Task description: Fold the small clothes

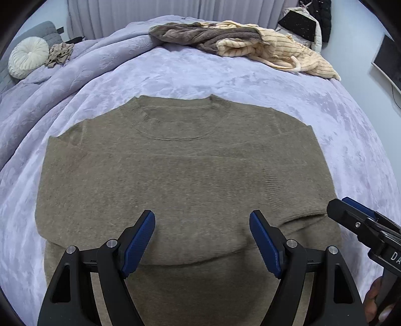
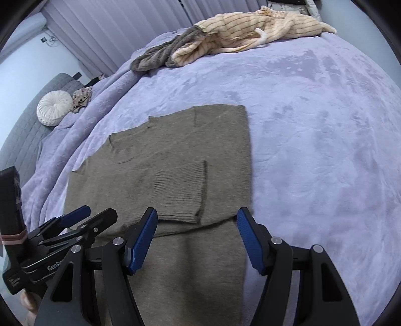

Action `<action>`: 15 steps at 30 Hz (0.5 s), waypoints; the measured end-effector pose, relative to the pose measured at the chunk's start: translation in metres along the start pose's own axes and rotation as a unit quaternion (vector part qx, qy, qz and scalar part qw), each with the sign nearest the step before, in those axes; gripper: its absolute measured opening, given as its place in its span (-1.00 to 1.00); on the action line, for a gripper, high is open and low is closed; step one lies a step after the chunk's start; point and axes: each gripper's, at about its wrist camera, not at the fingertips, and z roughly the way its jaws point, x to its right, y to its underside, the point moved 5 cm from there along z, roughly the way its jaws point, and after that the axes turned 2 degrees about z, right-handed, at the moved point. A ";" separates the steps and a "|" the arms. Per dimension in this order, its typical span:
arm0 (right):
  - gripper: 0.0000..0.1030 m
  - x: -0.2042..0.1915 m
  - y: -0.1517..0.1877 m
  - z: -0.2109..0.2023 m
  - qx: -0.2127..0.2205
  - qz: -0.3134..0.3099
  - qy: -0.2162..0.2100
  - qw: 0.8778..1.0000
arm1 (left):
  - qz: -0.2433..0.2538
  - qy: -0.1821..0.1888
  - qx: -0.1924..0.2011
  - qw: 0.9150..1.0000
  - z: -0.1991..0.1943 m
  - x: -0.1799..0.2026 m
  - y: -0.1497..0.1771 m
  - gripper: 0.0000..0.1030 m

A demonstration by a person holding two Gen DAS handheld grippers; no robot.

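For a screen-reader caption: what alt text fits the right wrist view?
An olive-brown knitted sweater lies flat, sleeves folded in, on a lavender plush blanket, with the open right tool above its lower edge and the left tool alongside.

Home bedroom: bed with lilac blanket [image 1: 225,75], round cushion [image 1: 27,56], pleated curtains [image 1: 140,10], clothes pile [image 1: 245,45].

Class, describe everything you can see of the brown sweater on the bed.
The brown sweater is an olive-brown knit with a ribbed round collar. It lies flat on the lilac bedspread, collar away from the cameras. Both sleeves are folded in across the body, one ribbed cuff on top. The hem end nearest the cameras is not yet folded. Nothing grips it.
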 end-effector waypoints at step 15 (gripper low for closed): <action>-0.85 -0.042 -0.020 0.056 -0.038 -0.044 -0.021 0.998 | -0.054 -0.006 -0.014 0.998 0.016 -0.068 0.009 0.53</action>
